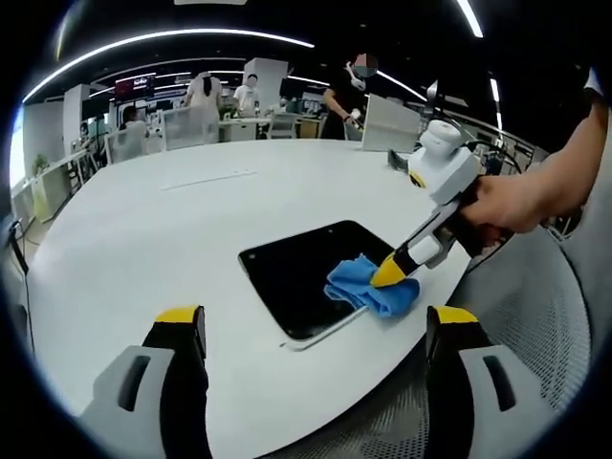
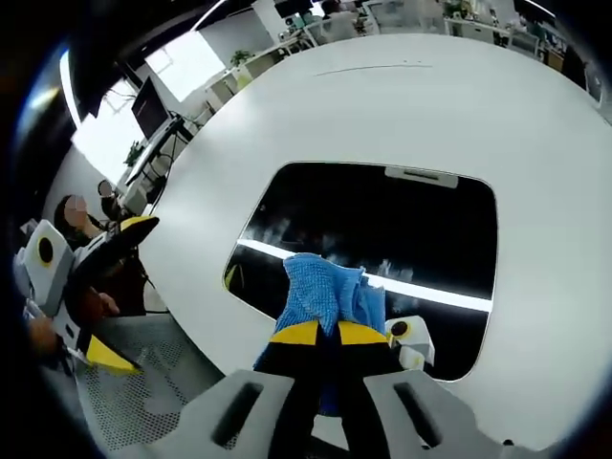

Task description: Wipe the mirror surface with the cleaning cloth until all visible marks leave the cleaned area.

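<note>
The mirror (image 1: 311, 273) lies flat near the edge of the white table (image 1: 143, 229), its dark glass reflecting ceiling lights. The right gripper (image 2: 331, 333) has its jaws pinched together on the blue cloth (image 2: 325, 287) and presses it onto the mirror's near part — in the left gripper view the cloth (image 1: 368, 287) sits at the mirror's right corner. The left gripper (image 1: 316, 320) hangs over the table edge, jaws wide apart, gripping nothing.

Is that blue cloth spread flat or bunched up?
Bunched up: the blue cloth sits crumpled in the right tool, pressed on the mirror.
</note>
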Demonstrator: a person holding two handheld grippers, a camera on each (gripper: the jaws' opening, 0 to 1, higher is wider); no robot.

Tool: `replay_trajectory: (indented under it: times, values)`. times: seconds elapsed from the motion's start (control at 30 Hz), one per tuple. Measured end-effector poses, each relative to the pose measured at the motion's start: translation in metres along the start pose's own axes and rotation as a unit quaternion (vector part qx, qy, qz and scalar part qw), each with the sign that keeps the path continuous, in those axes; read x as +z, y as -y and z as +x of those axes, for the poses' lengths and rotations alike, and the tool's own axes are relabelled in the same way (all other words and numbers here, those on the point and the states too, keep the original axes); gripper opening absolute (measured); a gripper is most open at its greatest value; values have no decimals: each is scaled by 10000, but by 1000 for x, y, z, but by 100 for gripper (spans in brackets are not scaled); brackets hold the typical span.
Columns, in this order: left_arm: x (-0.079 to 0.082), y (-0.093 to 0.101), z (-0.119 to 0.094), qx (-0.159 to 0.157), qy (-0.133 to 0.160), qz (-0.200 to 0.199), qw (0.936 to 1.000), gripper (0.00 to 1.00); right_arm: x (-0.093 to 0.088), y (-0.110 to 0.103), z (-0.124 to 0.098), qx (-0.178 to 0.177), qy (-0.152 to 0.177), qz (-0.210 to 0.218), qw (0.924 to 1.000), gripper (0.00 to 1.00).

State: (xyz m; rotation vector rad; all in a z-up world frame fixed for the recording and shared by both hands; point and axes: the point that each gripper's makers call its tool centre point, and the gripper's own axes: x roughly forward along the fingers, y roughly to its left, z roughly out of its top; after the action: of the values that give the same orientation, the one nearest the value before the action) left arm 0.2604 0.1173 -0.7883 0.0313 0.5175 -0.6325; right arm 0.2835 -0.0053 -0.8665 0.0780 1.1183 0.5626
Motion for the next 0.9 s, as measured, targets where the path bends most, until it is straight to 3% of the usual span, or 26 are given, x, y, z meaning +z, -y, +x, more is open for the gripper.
replay_trajectory:
  times: [0.53, 0.9]
  values:
    - [2, 0, -1, -4, 37, -65, 10000, 97, 2, 1, 1, -13, -19, 105, 9999, 0]
    - [1, -1, 0, 8, 20, -109, 9999, 96, 17, 6, 7, -55, 22, 127, 9999, 0]
